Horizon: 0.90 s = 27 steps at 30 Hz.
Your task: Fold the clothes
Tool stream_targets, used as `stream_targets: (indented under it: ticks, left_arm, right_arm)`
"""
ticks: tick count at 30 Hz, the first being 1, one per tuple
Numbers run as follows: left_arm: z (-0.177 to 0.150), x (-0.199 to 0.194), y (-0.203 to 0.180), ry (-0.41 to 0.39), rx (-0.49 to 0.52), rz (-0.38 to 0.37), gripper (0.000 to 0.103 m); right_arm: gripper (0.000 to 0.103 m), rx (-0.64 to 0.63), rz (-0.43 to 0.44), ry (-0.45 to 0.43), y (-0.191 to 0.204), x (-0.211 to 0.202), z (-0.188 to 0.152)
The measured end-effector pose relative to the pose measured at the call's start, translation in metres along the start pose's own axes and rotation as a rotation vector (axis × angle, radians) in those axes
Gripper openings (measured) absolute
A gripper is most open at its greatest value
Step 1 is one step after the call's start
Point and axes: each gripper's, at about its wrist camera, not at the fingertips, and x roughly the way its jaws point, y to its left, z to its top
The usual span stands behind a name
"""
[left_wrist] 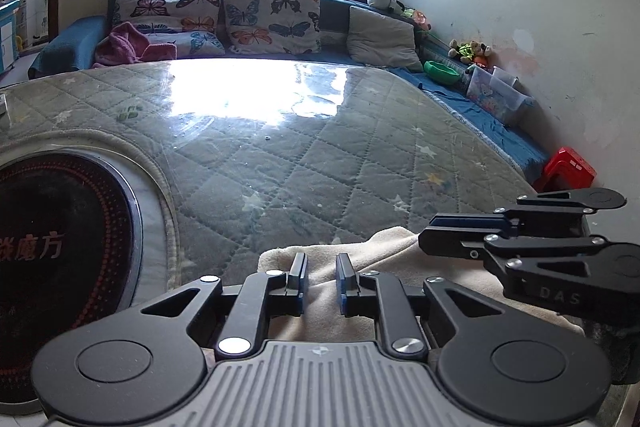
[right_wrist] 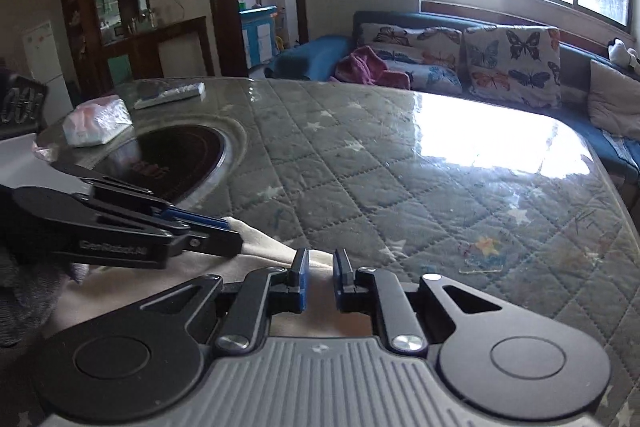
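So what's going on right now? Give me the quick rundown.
Left gripper and right gripper both slightly open over the cream cloth, nothing pinched. Cloth bunched at the near table edge. Quilted tabletop ahead bare; heater disc to the left.

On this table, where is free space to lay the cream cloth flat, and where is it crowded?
Free: the wide quilted table top beyond the cream cloth, up to the sofa side. Crowded: the near edge, where the left claw and right claw sit over the cloth, and the side with the dark round cooktop, white bag and remote.
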Motion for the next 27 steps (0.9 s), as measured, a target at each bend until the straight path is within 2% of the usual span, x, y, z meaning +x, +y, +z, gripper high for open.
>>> stream_targets:
  ticks: [6,10,15,20,23,27]
  left_arm:
    - [0.000,-0.018,0.003,-0.034,-0.022,0.009,0.017]
    - [-0.009,-0.044,-0.003,-0.067,0.006,0.006,0.017]
    - [-0.031,-0.062,-0.014,-0.087,0.029,0.005,0.017]
    - [-0.048,-0.065,-0.010,-0.079,0.005,0.050,0.017]
    - [-0.054,-0.069,0.001,-0.078,-0.014,0.087,0.016]
    - [-0.054,-0.077,0.012,-0.091,-0.042,0.107,0.016]
  right_arm:
    - [0.011,-0.030,-0.009,0.027,0.004,0.005,-0.006]
    - [0.011,-0.016,-0.021,-0.019,-0.002,-0.025,-0.008]
    - [0.011,-0.043,-0.041,-0.026,0.002,-0.050,-0.025]
    - [0.011,-0.085,-0.037,-0.008,0.013,-0.061,-0.048]
    - [0.011,-0.085,-0.083,0.009,0.008,-0.059,-0.059]
    - [0.011,-0.031,-0.108,-0.014,0.000,-0.069,-0.058]
